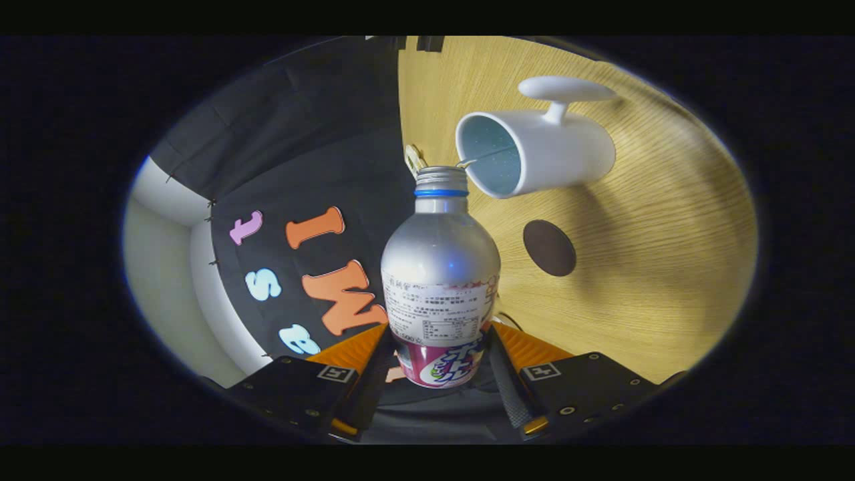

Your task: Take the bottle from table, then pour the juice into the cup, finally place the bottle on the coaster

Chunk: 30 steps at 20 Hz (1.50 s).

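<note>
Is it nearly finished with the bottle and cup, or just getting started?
About midway. Done: the tongs hold the bottle, tipped with its open mouth at the white cup. In hand: pouring, though no juice stream shows. Left: setting the bottle on the dark coaster, bare on the wooden table.

The light is warm and uneven: the pale wooden bench (634, 220) glows brightest, while the booth side stays dim. Soft glare streaks the silver metal bottle (439, 267). The white ceramic cup (554, 160) casts a soft shadow on the wood. Fisheye bending curves everything near the rim, where sharpness falls off.
</note>
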### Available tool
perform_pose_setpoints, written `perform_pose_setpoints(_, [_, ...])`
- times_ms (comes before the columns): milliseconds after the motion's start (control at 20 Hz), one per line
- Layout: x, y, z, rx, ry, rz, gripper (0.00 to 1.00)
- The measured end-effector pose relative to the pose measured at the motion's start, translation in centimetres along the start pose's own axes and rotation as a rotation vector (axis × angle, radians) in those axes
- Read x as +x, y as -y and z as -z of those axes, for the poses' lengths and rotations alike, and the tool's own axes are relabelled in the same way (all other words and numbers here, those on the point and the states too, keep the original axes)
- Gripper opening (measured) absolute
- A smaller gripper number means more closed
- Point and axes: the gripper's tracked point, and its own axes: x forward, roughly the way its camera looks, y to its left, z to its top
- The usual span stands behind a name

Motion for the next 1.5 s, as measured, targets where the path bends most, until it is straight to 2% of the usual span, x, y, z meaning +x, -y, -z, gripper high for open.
perform_pose_setpoints(1000, [0.0, -0.6, -0.2, 0.078, 0.010, -0.012, 0.76])
perform_pose_setpoints(1500, [0.4, -2.2, -1.0, 0.146, 0.025, -0.059, 0.76])
